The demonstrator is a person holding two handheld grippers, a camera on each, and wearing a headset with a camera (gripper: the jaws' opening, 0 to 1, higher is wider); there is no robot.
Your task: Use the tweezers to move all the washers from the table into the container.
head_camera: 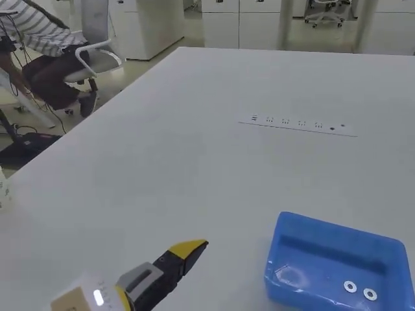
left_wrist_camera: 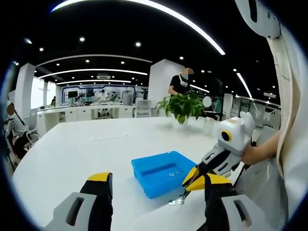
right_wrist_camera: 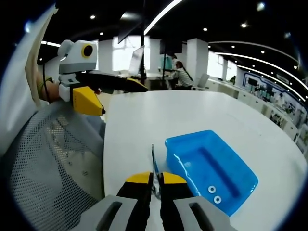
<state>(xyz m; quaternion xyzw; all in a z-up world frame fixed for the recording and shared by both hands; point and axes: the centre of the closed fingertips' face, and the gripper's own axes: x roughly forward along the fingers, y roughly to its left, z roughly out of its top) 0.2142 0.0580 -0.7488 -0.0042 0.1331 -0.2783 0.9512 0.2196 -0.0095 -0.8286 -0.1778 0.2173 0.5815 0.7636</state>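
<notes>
While left hand-held gripper (left_wrist_camera: 156, 179) gapes, right hand-held gripper (right_wrist_camera: 154, 177) pinches thin metal tweezers (right_wrist_camera: 153, 158).

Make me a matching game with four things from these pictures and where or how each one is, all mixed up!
Things
1. tweezers
2. left gripper
3. green plant
4. blue container

Where or how
A. has two washers inside
B. open, holding nothing
C. far off, in front of a standing person
D. clamped in the right gripper

Pairs: 1-D, 2-B, 3-C, 4-A
</notes>
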